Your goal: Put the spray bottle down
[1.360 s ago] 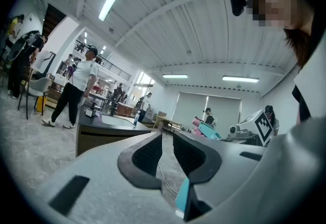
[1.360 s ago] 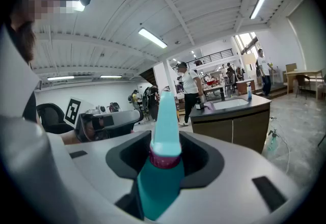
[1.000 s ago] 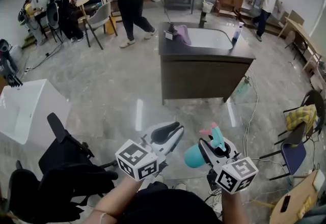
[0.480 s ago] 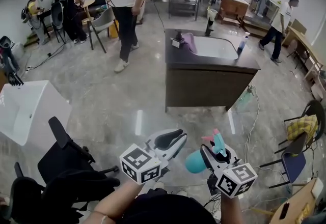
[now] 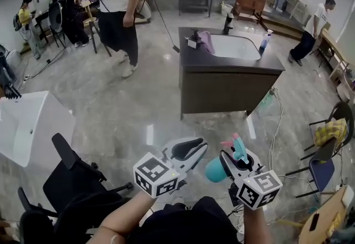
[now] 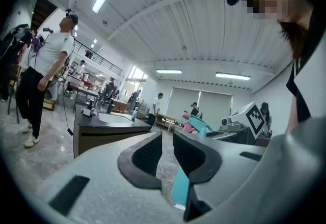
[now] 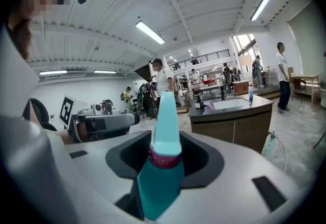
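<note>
Teal plastic spray bottle [image 7: 164, 167] with a pink collar sits clamped in the fingers of the right gripper [image 7: 165, 152]. Its long axis runs out along them, nozzle end foremost. Just beside it, the left gripper [image 6: 167, 154] has its fingers a narrow gap apart, holding nothing. The dark tabletop with a white sink [image 5: 191, 60] stands well ahead, so I'd judge the right hand must carry the bottle there.

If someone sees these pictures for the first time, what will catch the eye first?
The teal spray bottle with its pink trigger, clamped in the right gripper at the bottom of the head view, stands out first. Beside it is the empty left gripper; ahead across the shiny floor stands a dark counter with a white sink.
</note>
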Action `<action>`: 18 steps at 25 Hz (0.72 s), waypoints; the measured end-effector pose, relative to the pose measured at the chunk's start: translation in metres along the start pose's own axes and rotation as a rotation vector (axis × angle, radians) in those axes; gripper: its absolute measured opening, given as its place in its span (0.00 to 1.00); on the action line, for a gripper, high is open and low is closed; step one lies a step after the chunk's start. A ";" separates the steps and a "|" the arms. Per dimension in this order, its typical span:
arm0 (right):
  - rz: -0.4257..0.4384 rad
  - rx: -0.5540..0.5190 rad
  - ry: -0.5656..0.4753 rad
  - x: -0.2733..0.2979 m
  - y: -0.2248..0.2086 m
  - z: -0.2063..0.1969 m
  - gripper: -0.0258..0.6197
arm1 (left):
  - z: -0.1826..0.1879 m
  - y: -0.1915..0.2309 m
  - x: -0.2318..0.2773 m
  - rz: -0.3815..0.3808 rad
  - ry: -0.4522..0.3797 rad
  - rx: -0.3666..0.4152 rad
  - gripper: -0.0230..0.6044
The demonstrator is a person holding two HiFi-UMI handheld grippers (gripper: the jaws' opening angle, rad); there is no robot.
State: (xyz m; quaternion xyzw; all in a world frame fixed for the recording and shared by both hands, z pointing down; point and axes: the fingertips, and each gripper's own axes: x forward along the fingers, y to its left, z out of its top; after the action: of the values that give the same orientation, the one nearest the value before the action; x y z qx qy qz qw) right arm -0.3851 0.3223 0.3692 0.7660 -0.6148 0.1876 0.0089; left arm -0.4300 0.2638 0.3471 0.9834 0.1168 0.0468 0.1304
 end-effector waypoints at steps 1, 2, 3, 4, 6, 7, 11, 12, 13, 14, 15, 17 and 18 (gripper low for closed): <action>-0.002 -0.006 0.002 0.003 -0.001 0.001 0.29 | 0.000 0.003 0.001 -0.003 0.001 0.000 0.13; -0.004 -0.011 0.005 0.006 -0.003 0.003 0.29 | 0.001 0.006 0.003 -0.006 0.002 -0.001 0.13; -0.005 -0.014 0.009 0.008 -0.004 0.003 0.29 | 0.001 0.008 0.006 -0.009 0.002 -0.004 0.13; -0.006 -0.017 0.013 0.010 -0.007 0.004 0.29 | 0.001 0.010 0.009 -0.012 0.003 -0.007 0.13; -0.008 -0.025 0.020 0.017 -0.013 0.006 0.29 | 0.001 0.015 0.016 -0.016 0.005 -0.011 0.13; -0.008 -0.029 0.022 0.020 -0.017 0.007 0.29 | 0.002 0.018 0.021 -0.017 0.006 -0.013 0.13; 0.003 -0.032 0.032 0.035 -0.038 0.010 0.29 | -0.001 0.031 0.041 -0.008 0.012 -0.027 0.13; 0.008 -0.032 0.036 0.039 -0.043 0.011 0.29 | -0.001 0.035 0.047 -0.004 0.013 -0.032 0.13; 0.014 -0.032 0.039 0.043 -0.049 0.012 0.29 | 0.000 0.038 0.054 -0.001 0.013 -0.035 0.13; 0.019 -0.034 0.043 0.045 -0.056 0.013 0.29 | 0.001 0.041 0.062 0.001 0.013 -0.037 0.13; 0.023 -0.037 0.047 0.048 -0.063 0.015 0.29 | 0.002 0.044 0.070 0.003 0.013 -0.038 0.13; 0.030 -0.041 0.052 0.054 -0.078 0.019 0.29 | 0.005 0.050 0.087 0.011 0.013 -0.039 0.13; 0.034 -0.041 0.055 0.057 -0.086 0.021 0.29 | 0.006 0.052 0.095 0.017 0.011 -0.041 0.13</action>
State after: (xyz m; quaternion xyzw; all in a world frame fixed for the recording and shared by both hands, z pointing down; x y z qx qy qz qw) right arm -0.2881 0.2846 0.3850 0.7497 -0.6310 0.1959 0.0382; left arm -0.3260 0.2362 0.3610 0.9812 0.1084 0.0558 0.1497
